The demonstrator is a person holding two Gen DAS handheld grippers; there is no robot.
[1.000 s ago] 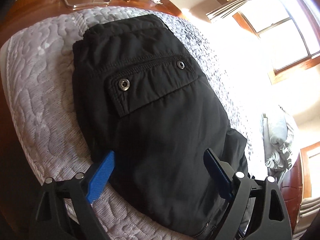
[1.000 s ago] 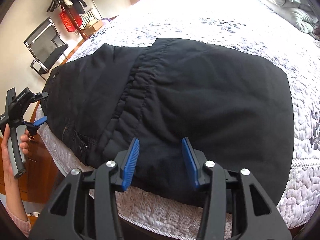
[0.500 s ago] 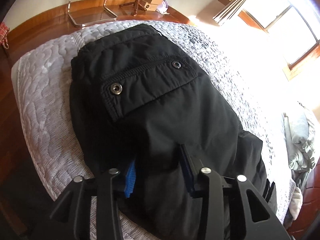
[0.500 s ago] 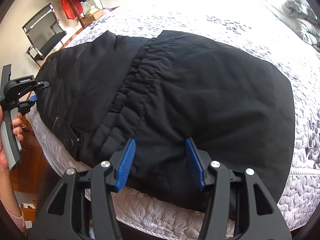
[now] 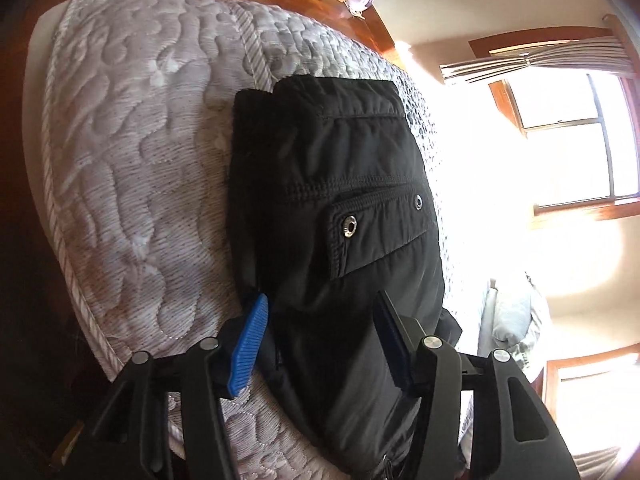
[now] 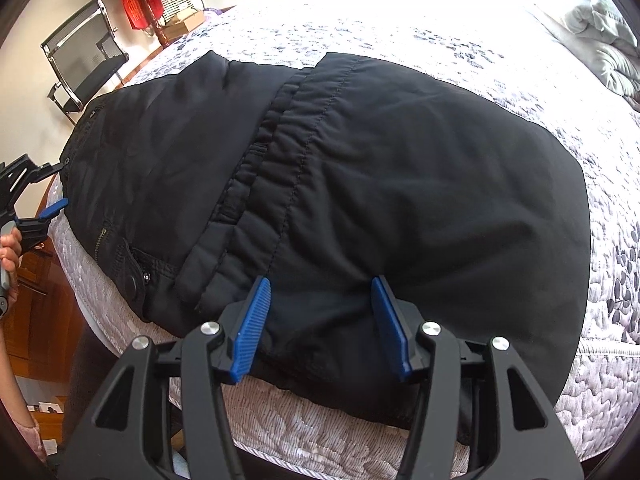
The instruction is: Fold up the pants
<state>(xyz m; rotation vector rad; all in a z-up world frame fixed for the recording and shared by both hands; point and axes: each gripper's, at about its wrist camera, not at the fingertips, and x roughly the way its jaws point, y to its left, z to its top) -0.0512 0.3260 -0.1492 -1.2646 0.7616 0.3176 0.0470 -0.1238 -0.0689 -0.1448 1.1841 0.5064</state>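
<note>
lying folded across the near edge of the bed [image 6: 600,280], the black pants [image 6: 400,184] reach toward its left corner. left gripper [image 5: 320,340] gapes wide around their end; right gripper [image 6: 320,322] gapes wide at their near edge.

A bed with a grey-white quilted mattress cover [image 6: 520,64] is carrying folded black padded pants [image 6: 400,184], which are lying flat near its edge; a rumpled pale grey duvet [image 6: 600,28] is resting at the far corner.
</note>
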